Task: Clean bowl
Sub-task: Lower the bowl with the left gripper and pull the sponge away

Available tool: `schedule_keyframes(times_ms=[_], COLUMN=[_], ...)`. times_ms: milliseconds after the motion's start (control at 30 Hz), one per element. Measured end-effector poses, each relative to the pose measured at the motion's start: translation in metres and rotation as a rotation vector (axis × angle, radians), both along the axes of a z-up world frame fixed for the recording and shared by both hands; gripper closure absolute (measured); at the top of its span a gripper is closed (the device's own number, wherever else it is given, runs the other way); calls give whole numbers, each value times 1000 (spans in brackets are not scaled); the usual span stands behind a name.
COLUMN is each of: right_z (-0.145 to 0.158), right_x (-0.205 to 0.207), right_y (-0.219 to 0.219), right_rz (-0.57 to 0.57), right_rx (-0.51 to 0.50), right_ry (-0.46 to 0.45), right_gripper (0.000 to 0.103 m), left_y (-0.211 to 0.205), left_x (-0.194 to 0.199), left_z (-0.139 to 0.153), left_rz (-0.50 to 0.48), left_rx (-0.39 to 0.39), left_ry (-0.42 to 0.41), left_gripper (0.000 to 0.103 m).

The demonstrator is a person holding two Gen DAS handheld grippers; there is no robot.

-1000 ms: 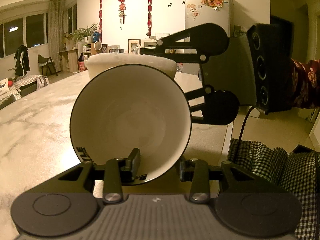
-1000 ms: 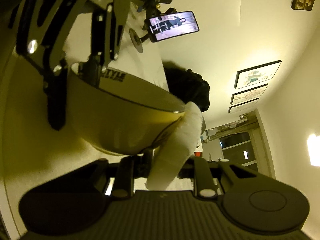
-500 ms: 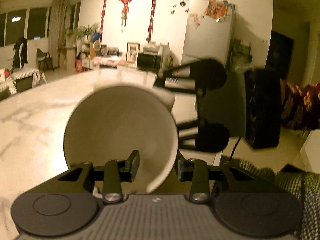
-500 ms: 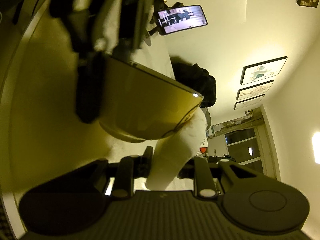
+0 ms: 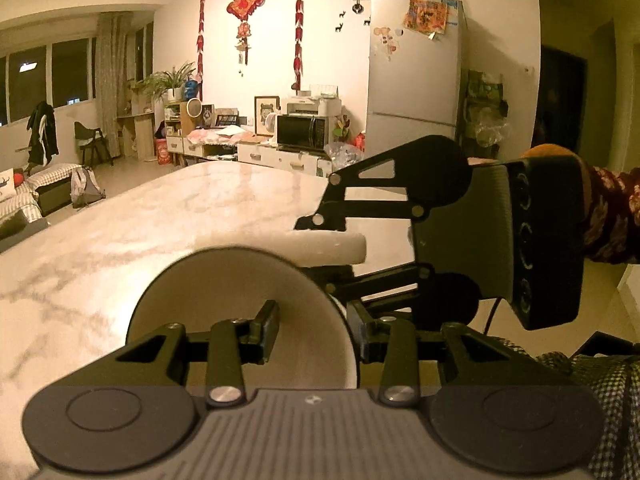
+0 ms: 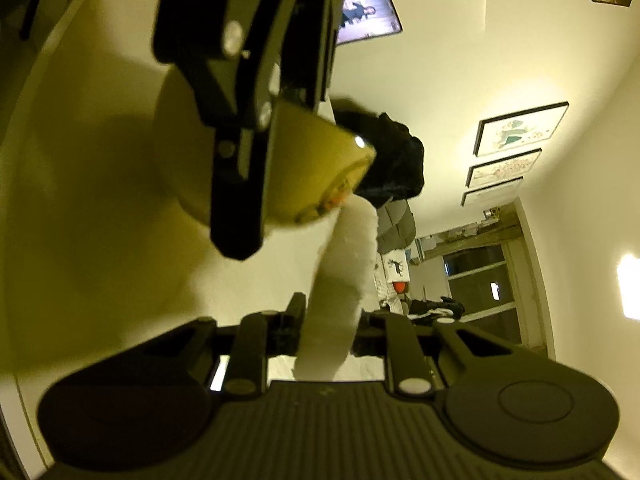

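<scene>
My left gripper (image 5: 312, 330) held the bowl (image 5: 224, 300) by its rim, one pad inside, one outside, tipped on edge above the marble table (image 5: 120, 232). Just right of it (nearly touching the rim) lay the white sponge (image 5: 328, 246), pinched tight in my right gripper (image 6: 326, 334), whose jaws were closing upon it.

Your rig and clothing

Your left tongs (image 5: 314, 330) and right tongs (image 6: 326, 330) are matte black, with ribbed grey bodies, silver screws and round discs; you wear a dark-red patterned sleeve (image 5: 610, 216) and checked fabric (image 5: 600, 392).
</scene>
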State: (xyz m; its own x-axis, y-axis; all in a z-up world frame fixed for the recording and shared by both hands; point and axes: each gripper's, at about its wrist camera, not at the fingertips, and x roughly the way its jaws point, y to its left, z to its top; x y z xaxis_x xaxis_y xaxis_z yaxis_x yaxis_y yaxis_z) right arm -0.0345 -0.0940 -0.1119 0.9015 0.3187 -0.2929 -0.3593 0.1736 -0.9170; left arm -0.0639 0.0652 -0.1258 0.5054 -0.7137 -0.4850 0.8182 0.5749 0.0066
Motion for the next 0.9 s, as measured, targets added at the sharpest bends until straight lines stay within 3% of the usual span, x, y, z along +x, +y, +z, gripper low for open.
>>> schedule_keyframes(times_ms=[133, 300, 400, 533, 667, 900], right_z=[3, 9, 10, 7, 1, -14], right_x=[3, 9, 12, 13, 12, 9], right_y=[-12, -26, -34, -41, -38, -30], right_rz=[-47, -124, -163, -189, -192, -195], right_rx=[4, 57, 65, 73, 68, 16], right_ry=[20, 116, 166, 188, 188, 109], right_gripper=[83, 83, 83, 82, 80, 75], left_y=[-21, -42, -50, -43, -38, -39], left_x=[10, 21, 25, 26, 20, -5], left_z=[3, -1, -7, -5, 8, 33], left_rz=[-20, -65, -45, -25, 70, 289], left_rx=[49, 96, 141, 96, 57, 60], left_ry=[-8, 1, -6, 1, -29, -78], left_gripper=[65, 64, 62, 62, 53, 51])
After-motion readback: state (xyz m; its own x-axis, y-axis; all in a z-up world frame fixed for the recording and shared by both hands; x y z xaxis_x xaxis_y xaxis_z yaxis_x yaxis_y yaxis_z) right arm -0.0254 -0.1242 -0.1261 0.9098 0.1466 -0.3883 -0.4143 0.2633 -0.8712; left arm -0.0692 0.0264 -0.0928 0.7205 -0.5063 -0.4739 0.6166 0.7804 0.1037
